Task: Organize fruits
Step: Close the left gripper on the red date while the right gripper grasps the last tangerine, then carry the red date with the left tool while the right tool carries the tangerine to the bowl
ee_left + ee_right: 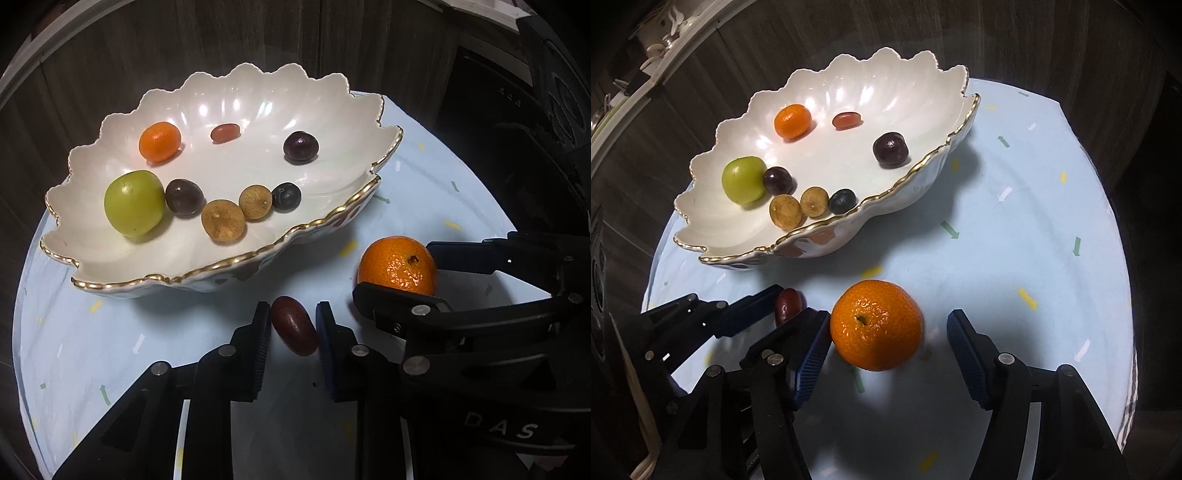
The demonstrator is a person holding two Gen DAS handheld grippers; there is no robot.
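A dark red oblong fruit [294,325] lies on the pale blue cloth, and my left gripper [293,308] is shut on it, a pad pressed to each side. Right of it sits a large mandarin [876,325] between the fingers of my right gripper [888,315]. The left pad [812,354] touches the mandarin's skin; the right pad [966,350] stands clear of it, so this gripper is open. In the right wrist view the left gripper [790,302] shows with the red fruit [788,304] partly hidden.
A white scalloped bowl [221,264] with a gold rim stands behind both grippers. It holds a small mandarin [160,141], a green fruit [134,208], dark grapes, two brown longans and a reddish oblong fruit [225,132]. The round table's edge curves close on the right.
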